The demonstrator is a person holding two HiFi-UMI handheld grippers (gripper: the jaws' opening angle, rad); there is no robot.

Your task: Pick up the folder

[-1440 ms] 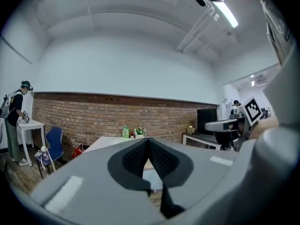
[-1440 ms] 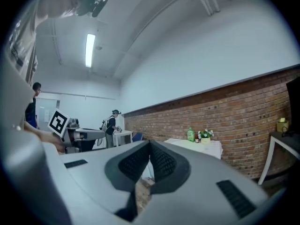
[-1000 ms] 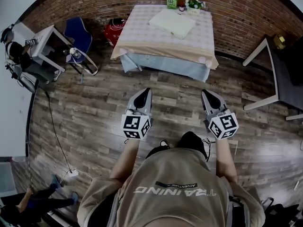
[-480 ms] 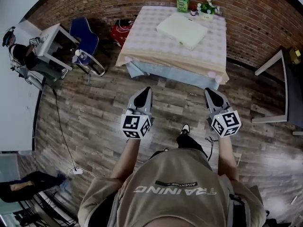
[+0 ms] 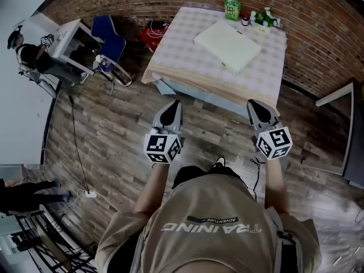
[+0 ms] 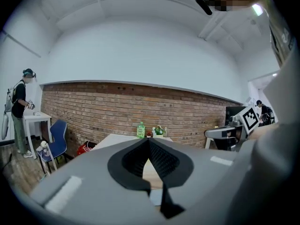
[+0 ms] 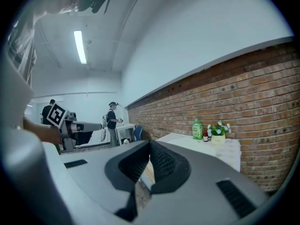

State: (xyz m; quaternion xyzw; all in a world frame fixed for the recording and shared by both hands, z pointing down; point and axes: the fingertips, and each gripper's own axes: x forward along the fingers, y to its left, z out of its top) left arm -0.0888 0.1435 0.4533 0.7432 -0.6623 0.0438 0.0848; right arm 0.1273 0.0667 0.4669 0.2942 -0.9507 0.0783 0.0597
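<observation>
Matt cream flat folder point(image 5: 228, 44), soft checked cloth point(image 5: 182, 61) over the counter point(image 5: 170, 87), rough red brick wall point(image 5: 131, 1), grey-brown wood-plank floor point(image 5: 114, 135) with slight sheen, glossy green plastic bottle point(image 5: 231, 7), left gripper point(image 5: 172, 106) and right gripper point(image 5: 255, 104) smooth matt grey plastic with ribbed black pads point(image 6: 164, 159).

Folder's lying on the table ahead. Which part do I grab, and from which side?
I'd grip the folder at its near corner, coming in low from the front of the table. It lies flat and turned diagonally, so that corner points toward you, clear of the green bottle and flowers at the back. The right gripper, now shut, must open first.
</observation>
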